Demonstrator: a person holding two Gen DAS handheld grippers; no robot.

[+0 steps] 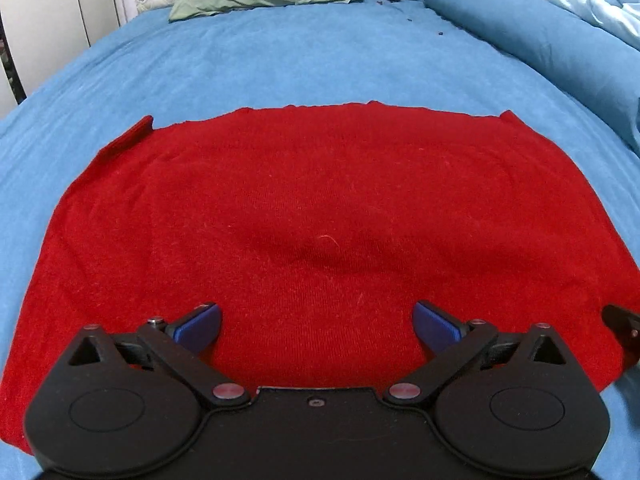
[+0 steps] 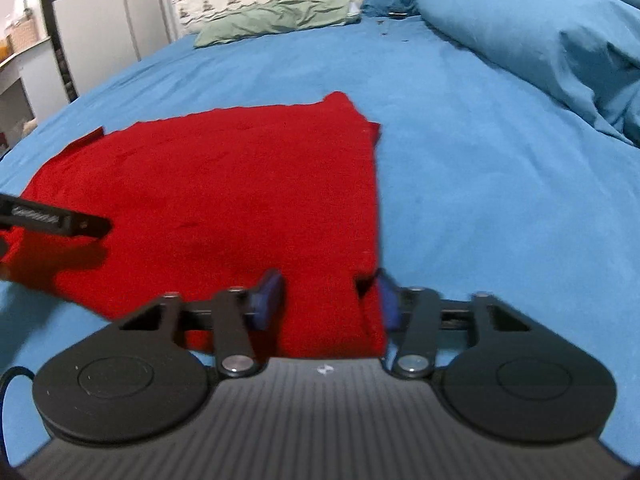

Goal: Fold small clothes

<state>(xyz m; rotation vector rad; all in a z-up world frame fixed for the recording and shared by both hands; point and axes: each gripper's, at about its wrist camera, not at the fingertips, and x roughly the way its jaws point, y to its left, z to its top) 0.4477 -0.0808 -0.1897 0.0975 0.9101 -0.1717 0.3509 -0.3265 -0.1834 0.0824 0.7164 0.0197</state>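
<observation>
Red fine-knit garment lies flat, roughly rectangular, on the bed's blue sheet. Left tool gapes wide above its near hem. Right tool half-closed astride the garment's right near corner; grip uncertain.

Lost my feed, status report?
Left gripper open above red cloth. Right gripper astride cloth's right edge, not gripping. Nothing in the way.

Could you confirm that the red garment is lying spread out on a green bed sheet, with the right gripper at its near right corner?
Not quite: the bed sheet is blue, not green, as the right wrist view shows. The red garment does lie spread out on it, with the right gripper at its near right corner.
</observation>
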